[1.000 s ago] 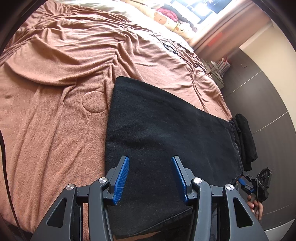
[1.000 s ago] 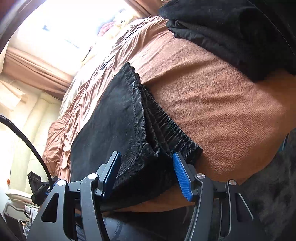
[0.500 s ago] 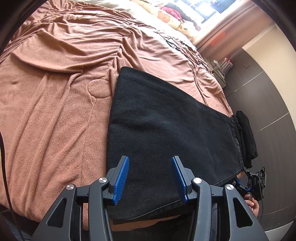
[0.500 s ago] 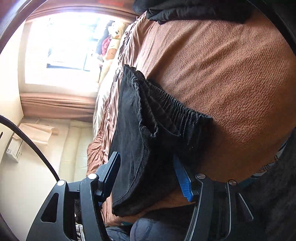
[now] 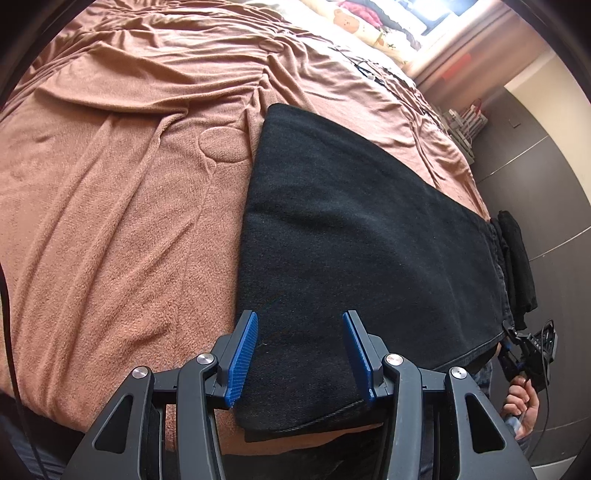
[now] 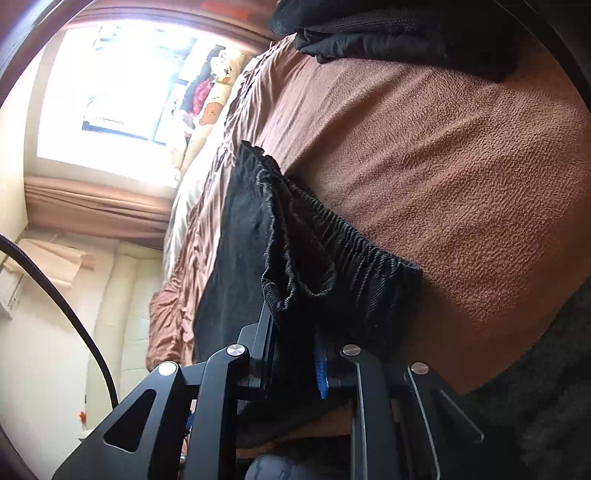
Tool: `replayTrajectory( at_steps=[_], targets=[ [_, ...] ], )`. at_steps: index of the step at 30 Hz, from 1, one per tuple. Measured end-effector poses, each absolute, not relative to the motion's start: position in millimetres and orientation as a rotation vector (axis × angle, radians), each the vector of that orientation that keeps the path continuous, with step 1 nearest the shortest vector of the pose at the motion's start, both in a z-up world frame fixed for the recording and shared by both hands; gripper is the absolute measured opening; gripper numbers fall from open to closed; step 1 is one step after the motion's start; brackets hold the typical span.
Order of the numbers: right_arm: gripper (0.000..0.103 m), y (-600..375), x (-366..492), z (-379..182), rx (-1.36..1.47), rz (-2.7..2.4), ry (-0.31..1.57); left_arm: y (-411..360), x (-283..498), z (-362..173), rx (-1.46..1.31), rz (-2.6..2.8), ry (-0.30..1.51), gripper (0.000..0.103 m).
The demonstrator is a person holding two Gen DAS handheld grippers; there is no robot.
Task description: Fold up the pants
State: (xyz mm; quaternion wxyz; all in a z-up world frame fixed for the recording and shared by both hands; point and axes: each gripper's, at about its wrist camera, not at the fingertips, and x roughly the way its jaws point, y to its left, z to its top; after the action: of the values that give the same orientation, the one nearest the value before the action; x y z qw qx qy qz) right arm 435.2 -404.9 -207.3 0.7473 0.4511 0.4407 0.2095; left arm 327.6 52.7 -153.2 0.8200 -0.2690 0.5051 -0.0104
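Black pants lie flat, folded lengthwise, on a brown bed cover. My left gripper is open, its blue pads on either side of the leg-hem end at the bed's near edge, not closed on it. In the right wrist view, my right gripper is shut on the pants' elastic waistband, whose near corner is lifted and bunched between the pads. The right gripper also shows small in the left wrist view, held by a hand at the waistband end.
A pile of other black clothes lies on the bed beyond the waistband; it also shows in the left wrist view. Pillows and a bright window are at the head of the bed. A dark wardrobe wall stands at the right.
My right gripper has closed on the waistband corner and tilted, lifting the fabric. My left gripper stayed open and shifted slightly over the hem end.
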Motion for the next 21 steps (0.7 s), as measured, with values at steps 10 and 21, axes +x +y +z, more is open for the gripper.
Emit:
replayTrajectory(
  at_steps=[10, 21],
  targets=[
    [0.008, -402, 422, -154, 0.885, 0.462, 0.851, 47, 326, -151, -0.549, -0.006, 1.093, 0.050],
    [0.007, -427, 409, -180, 0.881, 0.401, 0.952, 54, 335, -142, -0.593, -0.049, 1.052, 0.050]
  ],
)
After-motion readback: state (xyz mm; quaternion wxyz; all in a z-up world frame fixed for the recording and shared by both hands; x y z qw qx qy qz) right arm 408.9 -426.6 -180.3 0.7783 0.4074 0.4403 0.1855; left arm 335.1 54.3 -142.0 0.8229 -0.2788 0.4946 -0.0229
